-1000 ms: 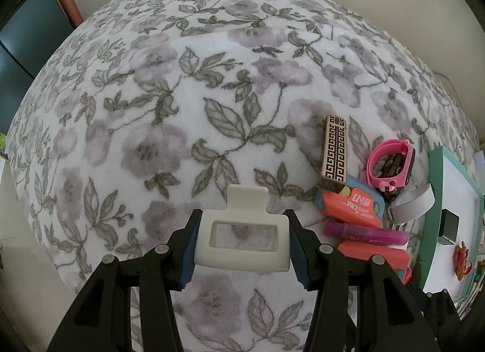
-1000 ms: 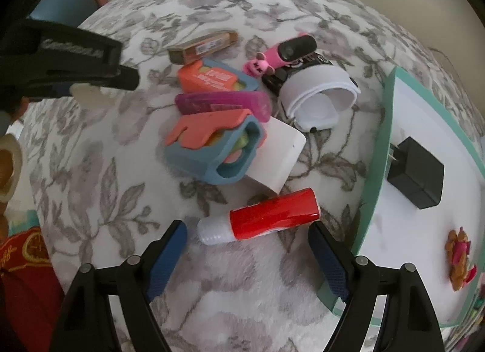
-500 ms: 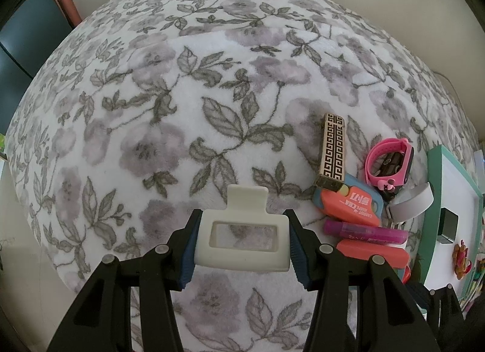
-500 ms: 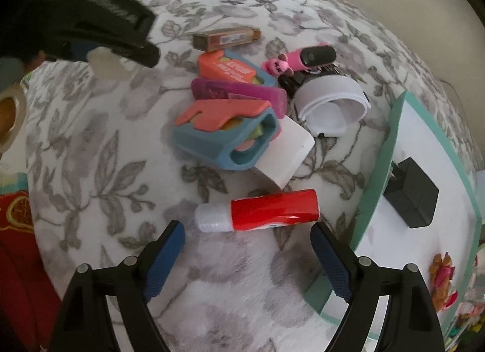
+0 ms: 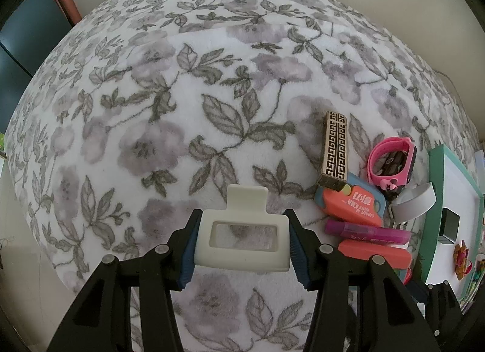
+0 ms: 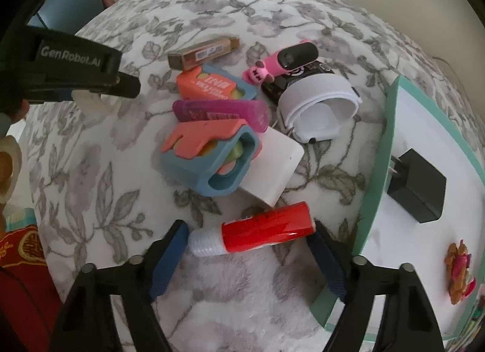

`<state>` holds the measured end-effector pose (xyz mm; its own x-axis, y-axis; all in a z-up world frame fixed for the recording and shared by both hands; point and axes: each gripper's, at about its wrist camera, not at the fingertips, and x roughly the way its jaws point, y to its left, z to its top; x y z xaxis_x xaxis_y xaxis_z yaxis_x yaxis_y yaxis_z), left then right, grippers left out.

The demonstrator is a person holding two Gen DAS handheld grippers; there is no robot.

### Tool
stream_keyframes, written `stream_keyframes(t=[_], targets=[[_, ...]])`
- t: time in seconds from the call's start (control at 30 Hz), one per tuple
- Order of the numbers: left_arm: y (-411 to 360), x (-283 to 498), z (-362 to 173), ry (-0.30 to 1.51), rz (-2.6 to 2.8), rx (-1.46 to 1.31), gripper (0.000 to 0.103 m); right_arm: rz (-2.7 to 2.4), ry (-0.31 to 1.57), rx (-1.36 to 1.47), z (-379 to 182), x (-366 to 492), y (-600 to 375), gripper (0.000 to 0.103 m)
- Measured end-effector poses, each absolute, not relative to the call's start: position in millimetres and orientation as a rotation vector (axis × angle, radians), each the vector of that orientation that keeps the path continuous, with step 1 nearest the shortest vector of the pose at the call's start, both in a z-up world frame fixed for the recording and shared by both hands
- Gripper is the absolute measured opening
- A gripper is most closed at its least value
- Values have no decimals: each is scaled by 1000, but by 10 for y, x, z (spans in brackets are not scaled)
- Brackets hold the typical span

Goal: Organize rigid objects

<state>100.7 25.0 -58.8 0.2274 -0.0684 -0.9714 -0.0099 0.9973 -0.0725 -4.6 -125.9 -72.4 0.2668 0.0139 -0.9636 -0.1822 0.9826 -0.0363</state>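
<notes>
Left gripper (image 5: 245, 243): jaws clamped on cream clip (image 5: 244, 238), unmoved. Right gripper (image 6: 247, 256): jaws wide, now lowered around red glue stick (image 6: 254, 233) beside tray (image 6: 376, 176); contact unclear. Grasp probably next.

blanket (image 5: 151, 109): white, grey-mauve floral | clip (image 5: 242, 239): cream | glue stick (image 6: 260, 232): red, white cap | tray (image 6: 376, 152): teal rim

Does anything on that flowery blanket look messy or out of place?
Yes: the blue and coral holder lies tipped against a white box in a jumbled heap, while the green-rimmed tray beside it holds only a black charger and a small ornament.
</notes>
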Motion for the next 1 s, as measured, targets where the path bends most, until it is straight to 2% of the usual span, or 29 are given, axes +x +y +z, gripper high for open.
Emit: stream_keyframes(t=[0.43,0.77,1.0], targets=[[234,992,-558,1328,-46,-76,54,148,1272,-74,-639,36,-1308,79],[191,914,-48,1166,-119,-114,54,108,1128,71,-156,-64,-1530,79],[-175,736,290,1048,-215,-79,54,-18,1089,130,30,-151,-1843,80]])
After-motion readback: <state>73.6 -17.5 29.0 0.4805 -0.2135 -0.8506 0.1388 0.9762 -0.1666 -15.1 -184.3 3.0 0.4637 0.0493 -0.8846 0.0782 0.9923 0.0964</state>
